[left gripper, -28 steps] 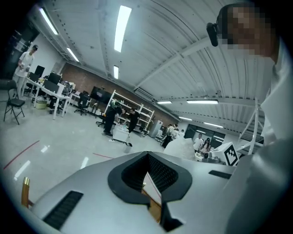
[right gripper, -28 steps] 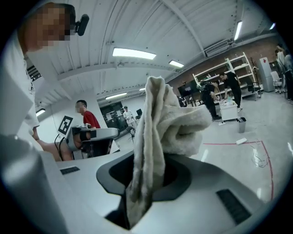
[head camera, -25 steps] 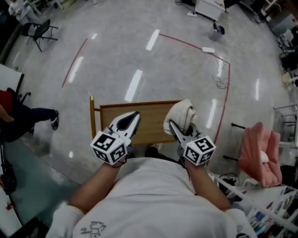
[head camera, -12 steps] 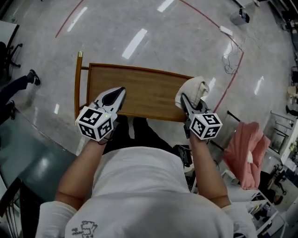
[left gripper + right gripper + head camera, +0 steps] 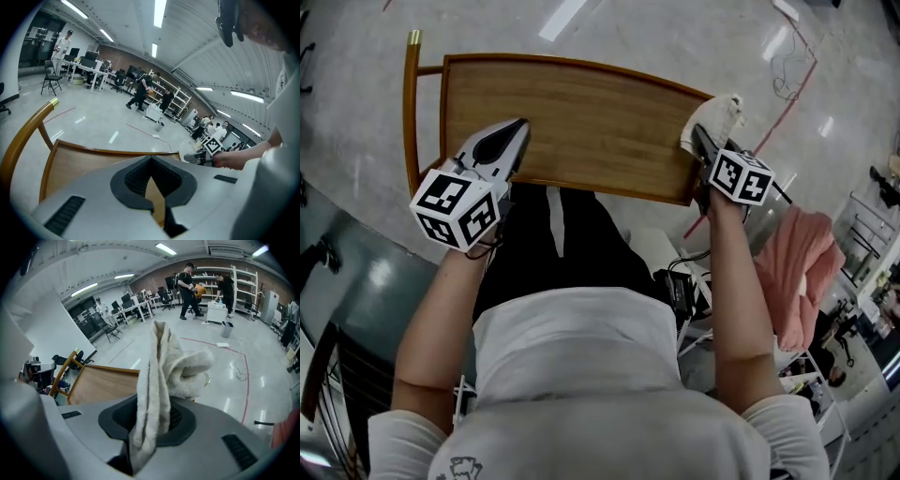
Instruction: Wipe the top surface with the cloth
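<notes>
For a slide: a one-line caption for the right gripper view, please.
Right gripper shut on a white cloth, wooden top just beyond.

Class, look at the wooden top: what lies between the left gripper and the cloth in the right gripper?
Nothing: the head view shows only bare wooden top between the left gripper and the cloth.

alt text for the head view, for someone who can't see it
Seen from above, a person's right gripper is shut on a white cloth at the right end of a wooden top surface. The left gripper, shut and empty, hangs over the surface's near left edge. Polished grey floor lies beyond.
</notes>
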`<state>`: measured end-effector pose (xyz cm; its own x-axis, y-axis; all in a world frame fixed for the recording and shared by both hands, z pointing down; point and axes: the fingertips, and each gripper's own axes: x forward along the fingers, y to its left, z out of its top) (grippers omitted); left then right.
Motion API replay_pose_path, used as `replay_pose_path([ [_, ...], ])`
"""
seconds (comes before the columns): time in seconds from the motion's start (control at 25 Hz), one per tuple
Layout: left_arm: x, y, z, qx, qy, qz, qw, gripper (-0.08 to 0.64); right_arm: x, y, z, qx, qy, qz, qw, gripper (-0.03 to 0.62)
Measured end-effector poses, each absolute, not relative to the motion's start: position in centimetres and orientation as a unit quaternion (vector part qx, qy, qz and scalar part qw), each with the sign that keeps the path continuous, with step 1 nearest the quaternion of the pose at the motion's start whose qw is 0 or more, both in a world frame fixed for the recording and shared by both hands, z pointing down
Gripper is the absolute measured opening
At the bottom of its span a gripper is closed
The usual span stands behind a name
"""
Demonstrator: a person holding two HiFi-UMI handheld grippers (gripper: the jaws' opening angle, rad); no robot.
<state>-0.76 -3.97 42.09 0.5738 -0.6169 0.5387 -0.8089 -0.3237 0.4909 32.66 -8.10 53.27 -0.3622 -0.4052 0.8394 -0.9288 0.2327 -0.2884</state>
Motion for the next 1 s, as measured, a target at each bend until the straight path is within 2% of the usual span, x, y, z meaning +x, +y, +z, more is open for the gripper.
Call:
replay_pose_path([
  [0.2, -0.7, -4.0, 44.7, 0.804, -0.438, 0.122, 0.383, 0.006, 34.4, -8.8, 58.4, 0.454, -0.696, 0.412, 0.374, 0.094],
  [0.56, -2.5, -2.7, 46.5, 0.787, -0.451, 0.110, 0.405, 0.006, 34.7, -10.4, 59.8, 0.460, -0.682, 0.427, 0.375, 0.094],
  [1.0, -5.7, -4.2, 44.1, 0.784, -0.461, 0.100, 0.403, 0.006, 25.4, -12.2, 58.5, 0.407, -0.711, 0.424, 0.386, 0.092],
])
